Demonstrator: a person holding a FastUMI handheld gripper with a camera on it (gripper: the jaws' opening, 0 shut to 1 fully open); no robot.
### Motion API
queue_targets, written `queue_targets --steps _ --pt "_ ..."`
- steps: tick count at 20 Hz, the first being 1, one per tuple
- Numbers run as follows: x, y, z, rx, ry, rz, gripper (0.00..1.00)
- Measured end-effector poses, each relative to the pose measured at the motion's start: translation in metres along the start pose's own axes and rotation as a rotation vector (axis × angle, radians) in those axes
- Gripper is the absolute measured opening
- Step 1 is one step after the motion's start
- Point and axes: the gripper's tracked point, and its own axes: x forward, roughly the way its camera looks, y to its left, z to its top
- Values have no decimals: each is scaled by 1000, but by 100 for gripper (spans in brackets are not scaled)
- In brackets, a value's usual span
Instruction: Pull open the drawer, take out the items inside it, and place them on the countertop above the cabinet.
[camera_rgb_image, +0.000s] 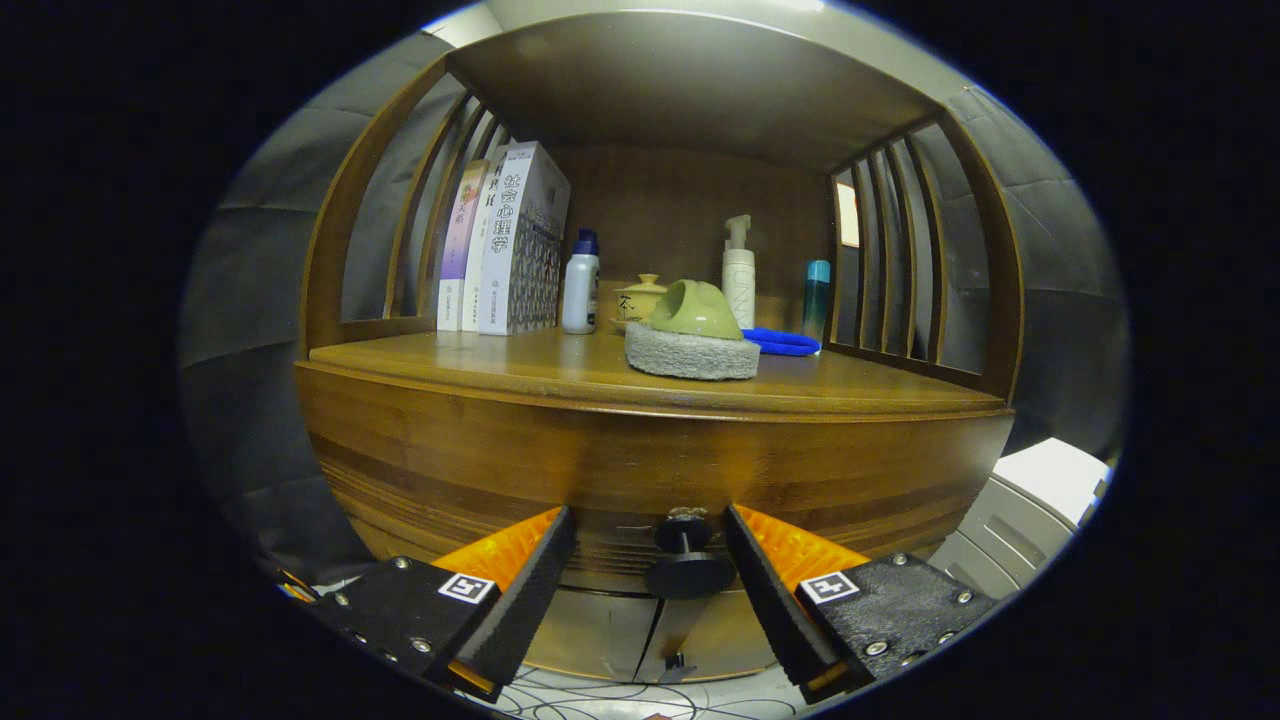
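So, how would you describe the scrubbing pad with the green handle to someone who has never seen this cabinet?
Find the wooden countertop above the drawer, whose knob sits between the open fingers of the hand-held gripper. Near its front edge lies the scrubbing pad: a grey round pad under a green domed handle, low and wide, unlike the upright bottles behind.

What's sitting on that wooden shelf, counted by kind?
Upright books: 3
Bottles: 3 (white with blue cap, white pump, teal)
Yellowish lidded ceramic pot: 1
Green-handled grey scrubbing pad: 1
Blue cloth: 1
Total: 9
The gripper is open around the drawer's black knob.
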Motion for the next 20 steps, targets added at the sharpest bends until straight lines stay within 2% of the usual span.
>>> queue_targets --steps 3,6,11,15,18,20 --pt "-3 -1 6 -6 6 28 95" --pt "-13 -24 34 -72 -37 35 95" --pt "-36 -65 117 -166 -116 17 95" --pt "-74 -78 180 -213 -174 15 95" --pt "-111 -84 210 -266 -210 5 95" --pt "-135 -82 224 -257 -221 1 95"
